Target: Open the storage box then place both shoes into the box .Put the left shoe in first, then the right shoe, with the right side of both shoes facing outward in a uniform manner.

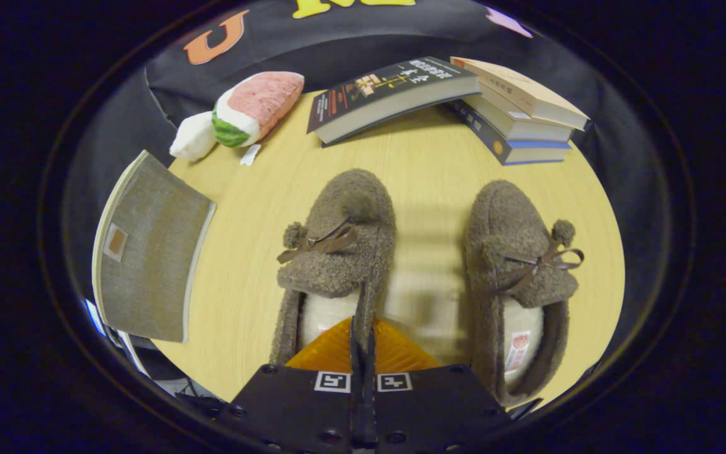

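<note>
Claw (363, 343): fingers pressing together on the side wall of the left slipper, pinching its rim at the opening.
Left slipper (338, 246): brown fuzzy shoe with a bow and pompom, lying toe-away on the tabletop, reaching toward 12 o'clock from the fingers.
Right slipper (517, 265): matching shoe sitting near the left one at 3 o'clock of it, apart from it, toe pointing away, cream lining showing at the opening.
Storage box (149, 249): grey fabric-covered box resting at 9 o'clock of the left slipper, partly overhanging the tabletop's edge; whether it is open I cannot tell.
Tabletop (426, 170): pale wood, carrying everything.
Watermelon plush (256, 107): lying at 11 o'clock, beyond the box.
Books (514, 113): stack sitting at 1 o'clock, with one dark-covered book (388, 94) leaning against it.
</note>
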A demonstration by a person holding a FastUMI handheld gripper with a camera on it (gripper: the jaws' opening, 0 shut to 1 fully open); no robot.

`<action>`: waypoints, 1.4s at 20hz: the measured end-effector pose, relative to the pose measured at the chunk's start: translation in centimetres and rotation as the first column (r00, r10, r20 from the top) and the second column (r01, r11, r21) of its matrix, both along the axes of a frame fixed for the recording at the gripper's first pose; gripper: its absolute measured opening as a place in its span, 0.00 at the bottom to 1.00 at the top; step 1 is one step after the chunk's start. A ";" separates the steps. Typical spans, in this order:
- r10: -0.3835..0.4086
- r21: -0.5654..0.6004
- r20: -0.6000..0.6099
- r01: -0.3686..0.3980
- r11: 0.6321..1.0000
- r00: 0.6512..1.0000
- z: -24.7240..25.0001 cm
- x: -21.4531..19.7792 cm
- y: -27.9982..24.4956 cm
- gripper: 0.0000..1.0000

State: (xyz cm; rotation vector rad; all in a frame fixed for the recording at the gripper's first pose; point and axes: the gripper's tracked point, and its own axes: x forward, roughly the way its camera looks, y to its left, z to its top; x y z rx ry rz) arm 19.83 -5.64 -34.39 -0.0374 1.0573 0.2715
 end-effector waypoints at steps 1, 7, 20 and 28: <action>-0.006 0.005 -0.009 0.006 1.000 1.000 0.1 0.1 -0.1 0.01; -0.043 0.094 -0.026 0.045 0.995 0.999 4.3 -0.8 0.9 0.00; -0.050 0.303 0.023 0.040 0.952 0.998 18.5 -5.3 12.2 0.01; 0.045 0.304 -0.023 -0.036 0.952 0.999 18.7 -7.8 25.5 0.00</action>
